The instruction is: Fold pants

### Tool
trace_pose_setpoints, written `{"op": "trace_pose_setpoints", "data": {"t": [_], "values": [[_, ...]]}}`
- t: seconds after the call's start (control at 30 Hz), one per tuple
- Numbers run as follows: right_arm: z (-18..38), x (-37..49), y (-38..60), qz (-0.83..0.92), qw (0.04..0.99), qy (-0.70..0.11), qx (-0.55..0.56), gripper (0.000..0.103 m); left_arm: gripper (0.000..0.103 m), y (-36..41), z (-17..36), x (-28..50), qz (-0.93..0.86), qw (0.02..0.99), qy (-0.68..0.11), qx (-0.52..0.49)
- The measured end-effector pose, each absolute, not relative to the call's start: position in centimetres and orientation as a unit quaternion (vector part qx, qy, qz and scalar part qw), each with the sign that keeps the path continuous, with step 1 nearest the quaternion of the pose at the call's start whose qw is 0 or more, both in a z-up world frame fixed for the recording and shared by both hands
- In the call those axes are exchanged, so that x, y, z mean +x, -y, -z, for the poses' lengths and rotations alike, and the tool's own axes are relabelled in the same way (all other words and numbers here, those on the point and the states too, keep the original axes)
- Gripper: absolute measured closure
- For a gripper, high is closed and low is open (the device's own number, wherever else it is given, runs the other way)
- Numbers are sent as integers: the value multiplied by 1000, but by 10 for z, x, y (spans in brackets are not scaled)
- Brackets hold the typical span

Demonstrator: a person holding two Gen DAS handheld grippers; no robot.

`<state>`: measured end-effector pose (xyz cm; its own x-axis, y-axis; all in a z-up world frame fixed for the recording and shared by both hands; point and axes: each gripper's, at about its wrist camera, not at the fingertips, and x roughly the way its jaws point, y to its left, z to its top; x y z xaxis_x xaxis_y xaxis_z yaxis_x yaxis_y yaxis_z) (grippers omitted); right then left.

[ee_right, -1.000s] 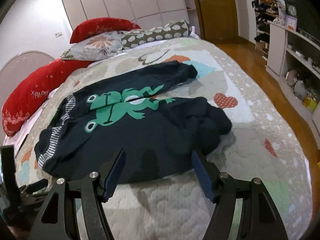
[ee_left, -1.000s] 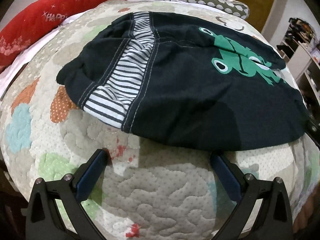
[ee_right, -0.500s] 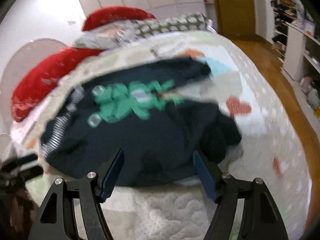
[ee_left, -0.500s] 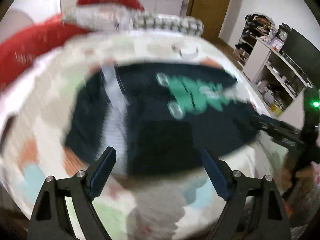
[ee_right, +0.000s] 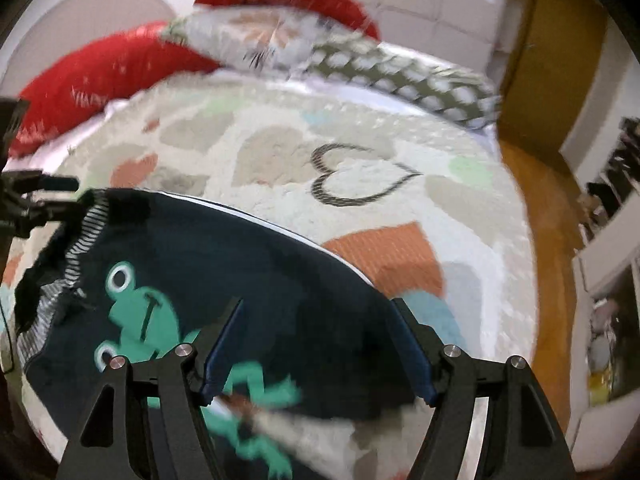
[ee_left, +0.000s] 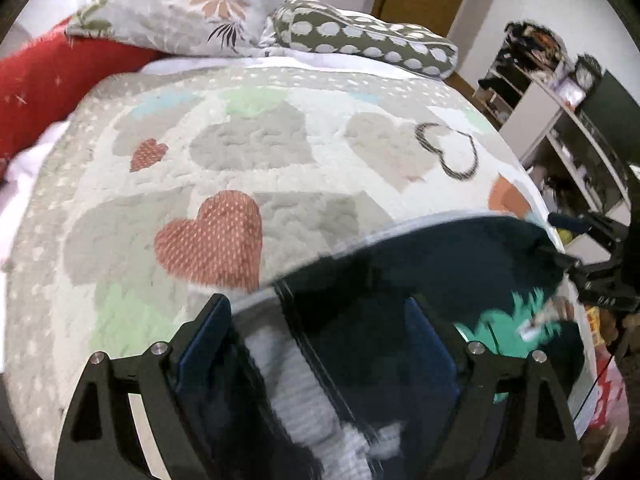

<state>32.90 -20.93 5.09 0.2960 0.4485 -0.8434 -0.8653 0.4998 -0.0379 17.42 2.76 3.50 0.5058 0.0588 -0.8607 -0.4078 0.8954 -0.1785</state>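
Note:
Dark navy pants [ee_left: 360, 292] with a green frog print and a grey striped waistband lie spread on the quilted bedspread [ee_left: 224, 160]. My left gripper [ee_left: 320, 320] is open just above the waistband end, its fingers either side of the striped band. My right gripper [ee_right: 316, 320] is open over the pants [ee_right: 224, 256] near the frog print [ee_right: 140, 312]. The right gripper also shows in the left wrist view [ee_left: 580, 248], and the left gripper shows in the right wrist view [ee_right: 36, 196] at the waistband. Both views are blurred.
Red, floral and dotted pillows [ee_left: 240, 12] lie along the head of the bed. Open shelves with clutter [ee_left: 560, 92] stand to the right of the bed, beside a wooden door [ee_right: 556, 40] and wooden floor [ee_right: 548, 200].
Both grippers have swept forward from the near edge of the bed to over the pants. The pants now fill the lower part of both views. Both grippers stay open.

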Motion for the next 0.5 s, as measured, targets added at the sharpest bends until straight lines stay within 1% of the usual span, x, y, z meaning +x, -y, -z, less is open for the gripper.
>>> {"op": "trace_pose_setpoints", "data": {"t": [0.17, 0.3, 0.33, 0.4, 0.43, 0.47, 0.5], "values": [[-23, 343, 159, -447, 721, -425, -316, 27, 15, -39, -11, 198, -102, 835, -515, -167], [3, 354, 138, -438, 702, -442, -346, 27, 13, -41, 12, 224, -96, 796, -577, -156], [8, 356, 134, -439, 701, -441, -349, 26, 11, -38, 14, 228, -98, 796, -579, -148], [9, 358, 133, -443, 706, -436, -340, 25, 12, -31, 14, 233, -103, 796, -584, -123], [9, 358, 133, -445, 706, -437, -334, 25, 22, -28, 13, 234, -104, 797, -583, -116], [9, 358, 133, -447, 706, -438, -332, 32, 43, -25, 10, 233, -102, 802, -578, -113], [8, 356, 135, -459, 699, -442, -325, 51, 58, -23, 6, 232, -99, 807, -571, -111]]}}
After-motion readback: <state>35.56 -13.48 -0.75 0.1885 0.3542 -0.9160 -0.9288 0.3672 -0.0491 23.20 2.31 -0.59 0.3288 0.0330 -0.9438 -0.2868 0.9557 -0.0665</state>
